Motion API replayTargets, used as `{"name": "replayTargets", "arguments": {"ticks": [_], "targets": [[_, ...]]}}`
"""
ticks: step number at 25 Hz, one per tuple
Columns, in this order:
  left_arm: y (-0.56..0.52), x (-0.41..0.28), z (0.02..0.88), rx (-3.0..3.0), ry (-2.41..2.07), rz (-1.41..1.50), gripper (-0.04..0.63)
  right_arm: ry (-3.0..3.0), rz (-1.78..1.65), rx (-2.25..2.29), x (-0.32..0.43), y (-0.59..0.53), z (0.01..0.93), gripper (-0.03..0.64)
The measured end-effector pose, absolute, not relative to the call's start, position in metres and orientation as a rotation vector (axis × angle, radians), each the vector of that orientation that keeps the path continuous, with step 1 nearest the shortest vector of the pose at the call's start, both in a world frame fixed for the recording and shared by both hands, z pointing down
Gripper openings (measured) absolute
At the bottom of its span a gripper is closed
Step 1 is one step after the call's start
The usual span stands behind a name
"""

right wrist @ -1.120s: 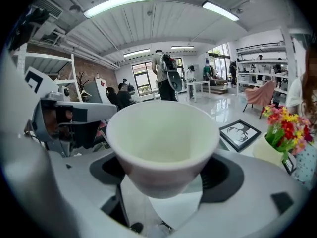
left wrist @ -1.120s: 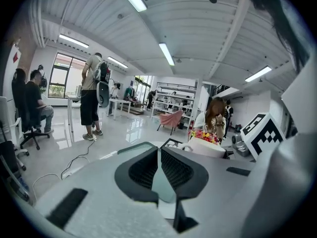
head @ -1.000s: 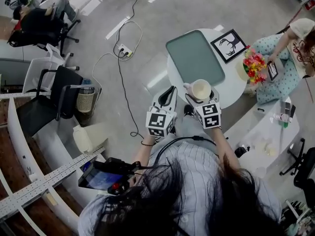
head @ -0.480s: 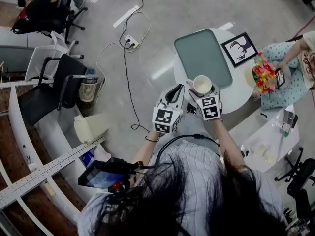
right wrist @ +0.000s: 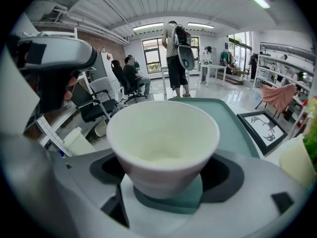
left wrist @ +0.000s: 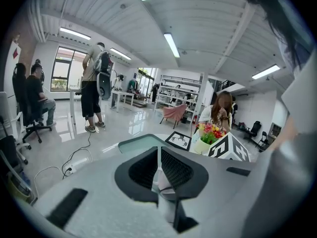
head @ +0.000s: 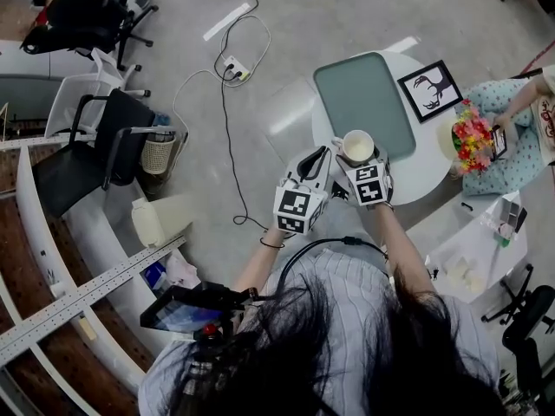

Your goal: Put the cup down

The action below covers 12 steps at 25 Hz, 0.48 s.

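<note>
The left gripper (head: 316, 158) is held with its fingers pressed together, empty. Beside it, the white cup (head: 357, 146) is gripped upright by the fingers of the right gripper (head: 354, 160) at the round worktop's (head: 408, 170) near edge, before the green tray (head: 364, 102).

1. The right gripper (right wrist: 167, 178) has its jaws pressed against the lower sides of a white cup (right wrist: 163, 133), which is upright with its mouth open.
2. Just behind the cup lies a teal tray (right wrist: 225, 120).
3. Right of the cup is a framed deer picture (right wrist: 261, 125).
4. Far behind the cup stands a person with a backpack (right wrist: 177, 53).
5. Upper left of the cup is the left gripper (right wrist: 52, 66).
</note>
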<state>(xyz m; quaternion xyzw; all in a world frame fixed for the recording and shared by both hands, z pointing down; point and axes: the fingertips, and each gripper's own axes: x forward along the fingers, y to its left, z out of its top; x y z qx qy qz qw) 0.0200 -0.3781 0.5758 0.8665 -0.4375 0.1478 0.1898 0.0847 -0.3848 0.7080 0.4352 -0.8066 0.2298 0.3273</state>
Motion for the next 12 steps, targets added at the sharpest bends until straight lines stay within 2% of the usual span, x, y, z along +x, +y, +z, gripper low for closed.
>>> {"name": "replayTargets", "arguments": {"ticks": [12], "targets": [[-0.38, 0.008, 0.578, 2.419, -1.245, 0.422, 0.032, -2.044, 0.616, 1.137, 0.088, -0.379, 0.724, 0.408]]}}
